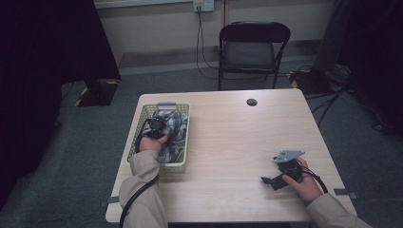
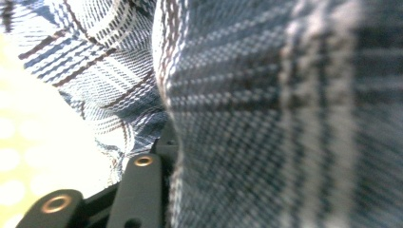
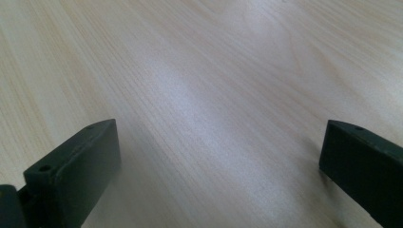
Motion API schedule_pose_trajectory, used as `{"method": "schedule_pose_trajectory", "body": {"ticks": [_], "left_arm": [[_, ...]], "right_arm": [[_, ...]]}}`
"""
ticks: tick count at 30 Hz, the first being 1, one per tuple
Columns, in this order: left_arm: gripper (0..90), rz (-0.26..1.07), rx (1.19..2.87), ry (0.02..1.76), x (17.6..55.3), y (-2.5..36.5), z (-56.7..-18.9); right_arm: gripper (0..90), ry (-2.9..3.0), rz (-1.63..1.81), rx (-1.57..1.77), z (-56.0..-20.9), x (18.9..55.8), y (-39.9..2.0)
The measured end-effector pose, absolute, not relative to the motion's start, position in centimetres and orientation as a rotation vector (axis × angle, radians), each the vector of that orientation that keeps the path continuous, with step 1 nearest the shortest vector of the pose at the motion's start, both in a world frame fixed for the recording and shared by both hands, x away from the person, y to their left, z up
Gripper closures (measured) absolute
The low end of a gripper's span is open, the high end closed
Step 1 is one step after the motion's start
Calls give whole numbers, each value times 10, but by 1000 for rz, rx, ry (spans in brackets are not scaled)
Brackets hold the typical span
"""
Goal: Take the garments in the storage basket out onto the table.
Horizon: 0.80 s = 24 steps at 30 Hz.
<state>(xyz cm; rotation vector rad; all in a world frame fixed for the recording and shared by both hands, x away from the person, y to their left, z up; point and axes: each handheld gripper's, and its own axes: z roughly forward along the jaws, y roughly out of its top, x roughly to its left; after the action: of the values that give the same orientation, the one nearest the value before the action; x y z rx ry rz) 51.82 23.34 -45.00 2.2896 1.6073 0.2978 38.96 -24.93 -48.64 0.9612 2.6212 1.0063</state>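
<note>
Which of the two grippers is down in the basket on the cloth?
The left gripper, closed on the plaid cloth in the green basket; the right gripper rests open on the bare table.

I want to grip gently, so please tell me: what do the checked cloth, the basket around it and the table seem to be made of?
Checked cloth: woven fabric, probably cotton, matte; threads show close up.
Basket: likely pale green plastic; its walls are an even moulded lattice.
Table: wood-look top, maybe laminate; fine grain lines, soft sheen.
</note>
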Motion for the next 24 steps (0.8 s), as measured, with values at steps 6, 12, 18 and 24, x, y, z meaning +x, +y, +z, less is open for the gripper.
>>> {"method": "schedule_pose_trajectory", "body": {"ticks": [6,12,18,24], "left_arm": [[631,328,2221,1597,512,239,-433],[635,349,2160,1559,507,247,-410],[635,343,2095,1529,504,250,-386],[634,344,2059,1491,502,250,-365]], "right_arm": [[0,2621,1006,961,-486,390,-249],[0,2621,1006,962,-486,390,-249],[0,2621,1006,961,-486,390,-249],[0,2621,1006,961,-486,390,-249]]}}
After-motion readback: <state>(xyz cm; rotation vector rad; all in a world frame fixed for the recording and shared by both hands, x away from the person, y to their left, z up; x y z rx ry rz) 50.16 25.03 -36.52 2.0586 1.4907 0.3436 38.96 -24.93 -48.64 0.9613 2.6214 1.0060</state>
